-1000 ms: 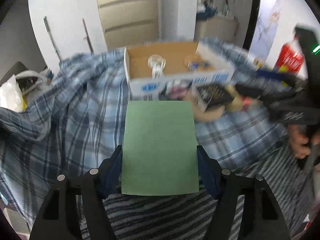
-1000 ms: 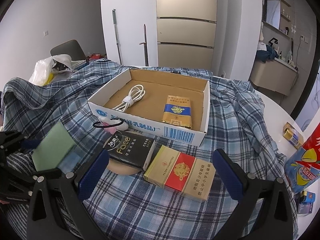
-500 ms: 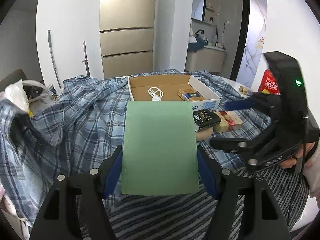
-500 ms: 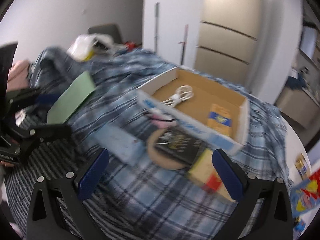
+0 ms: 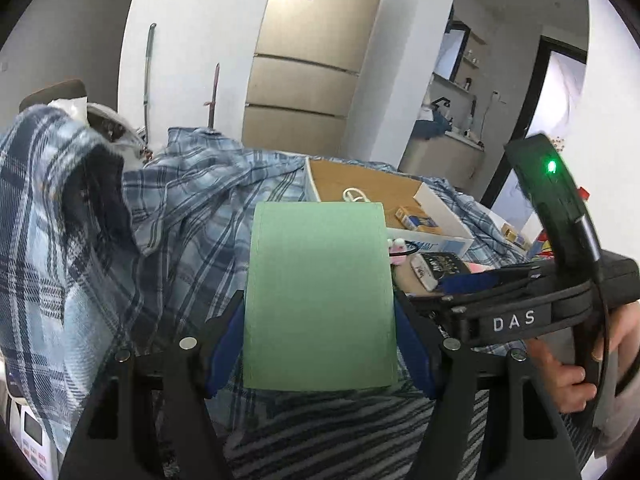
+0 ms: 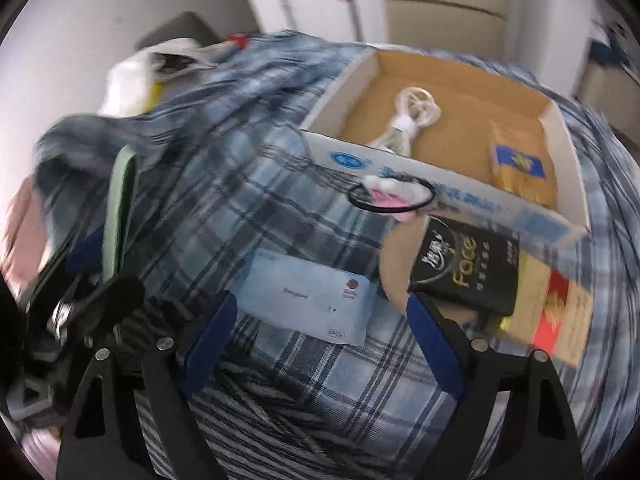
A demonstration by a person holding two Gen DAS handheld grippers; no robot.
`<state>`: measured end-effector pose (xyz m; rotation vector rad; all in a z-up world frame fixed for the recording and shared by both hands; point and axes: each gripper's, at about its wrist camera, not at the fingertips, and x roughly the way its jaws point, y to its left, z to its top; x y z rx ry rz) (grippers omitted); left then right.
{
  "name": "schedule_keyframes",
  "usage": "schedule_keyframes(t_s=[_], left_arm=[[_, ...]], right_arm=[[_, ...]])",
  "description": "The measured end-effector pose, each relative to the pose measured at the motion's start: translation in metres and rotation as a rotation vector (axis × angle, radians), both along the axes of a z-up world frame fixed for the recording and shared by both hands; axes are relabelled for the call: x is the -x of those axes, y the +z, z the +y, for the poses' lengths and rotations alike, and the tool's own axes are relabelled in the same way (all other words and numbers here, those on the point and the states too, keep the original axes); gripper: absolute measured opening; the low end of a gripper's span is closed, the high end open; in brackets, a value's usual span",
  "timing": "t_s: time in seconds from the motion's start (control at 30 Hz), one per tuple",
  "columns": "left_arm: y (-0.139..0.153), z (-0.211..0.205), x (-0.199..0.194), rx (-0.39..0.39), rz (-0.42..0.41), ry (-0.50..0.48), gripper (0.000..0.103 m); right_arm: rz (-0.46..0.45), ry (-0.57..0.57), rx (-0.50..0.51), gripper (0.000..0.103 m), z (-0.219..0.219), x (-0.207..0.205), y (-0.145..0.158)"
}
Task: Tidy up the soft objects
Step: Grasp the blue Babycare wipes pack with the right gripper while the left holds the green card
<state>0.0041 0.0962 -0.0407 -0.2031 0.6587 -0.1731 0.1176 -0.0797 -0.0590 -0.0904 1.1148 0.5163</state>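
Left gripper pinching the green sponge pad, held clear above the plaid cloth. My right gripper has just been narrowing, nothing between its jaws, aimed at the pale blue packet beside the cardboard tray, presumably next pick.

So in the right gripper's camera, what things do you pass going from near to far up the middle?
Striped cloth → pale blue packet → black hair tie with a pink charm → front wall of the cardboard box → coiled white cable inside it.
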Motion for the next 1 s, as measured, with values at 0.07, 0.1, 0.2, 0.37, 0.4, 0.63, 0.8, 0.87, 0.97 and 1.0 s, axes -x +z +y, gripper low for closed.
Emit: schedule_keyframes(t_s=[0.07,0.1,0.2,0.37,0.4,0.63,0.8,0.87,0.97,1.0], left_arm=[[-0.001,-0.001,-0.001,-0.010,0.004,0.011,0.072],[-0.001,0.003,-0.001,0.001,0.004,0.026,0.072],[-0.002,0.015,0.002,0.070,-0.010,0.031,0.072],[0.001,0.017,0.006,0.080,-0.033,0.027,0.072],[0.000,0.019,0.004,0.095,-0.026,0.024,0.072],[0.000,0.019,0.005,0.092,-0.027,0.022,0.072],[0.000,0.016,0.004,0.086,-0.027,0.013,0.072],[0.000,0.015,0.004,0.084,-0.026,0.014,0.072],[-0.001,0.017,0.001,0.090,-0.025,0.019,0.072],[-0.001,0.016,0.001,0.089,-0.024,0.017,0.072]], right_arm=[[0.005,-0.022,0.013,0.087,0.006,-0.001,0.000],[0.018,-0.033,0.015,0.087,0.009,-0.001,0.000],[0.045,-0.081,0.004,0.087,0.011,-0.004,-0.002],[0.065,-0.122,0.030,0.087,0.015,-0.006,-0.011],[0.073,-0.127,0.024,0.087,0.014,-0.006,-0.012],[0.114,-0.135,-0.013,0.087,0.011,-0.010,-0.021],[0.141,-0.139,-0.041,0.081,0.007,-0.012,-0.029],[0.140,-0.135,-0.051,0.076,0.005,-0.011,-0.029],[0.140,-0.124,-0.042,0.072,0.000,-0.005,-0.026],[0.137,-0.118,-0.032,0.072,-0.004,-0.001,-0.024]])
